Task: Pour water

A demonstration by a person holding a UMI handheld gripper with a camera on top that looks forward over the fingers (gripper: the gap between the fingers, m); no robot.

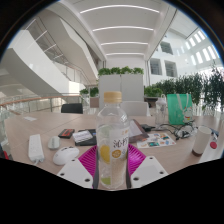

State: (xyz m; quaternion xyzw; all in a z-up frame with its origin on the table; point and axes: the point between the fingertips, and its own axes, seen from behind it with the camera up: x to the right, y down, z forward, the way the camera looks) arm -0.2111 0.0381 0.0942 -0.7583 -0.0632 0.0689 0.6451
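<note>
One clear plastic bottle with a white cap (112,140) stands upright between the two fingers of the gripper (112,166), its long axis vertical and its cap pointing straight up towards the ceiling. Both pink pads (88,160) lie against its sides, so the gripper is pinching the bottle around its lower half. A label with pink lettering and a yellow slice wraps its middle. Through the clear wall the contents look colourless; how high they reach I cannot tell.

Beyond the bottle, the pale desk (50,125) carries a scatter of things: a white computer mouse (65,154) just beside the left finger, a flat white remote-like object (36,148) farther left, and a tall translucent green cup (177,108) well apart on the right. Whether that cup holds anything cannot be made out.
</note>
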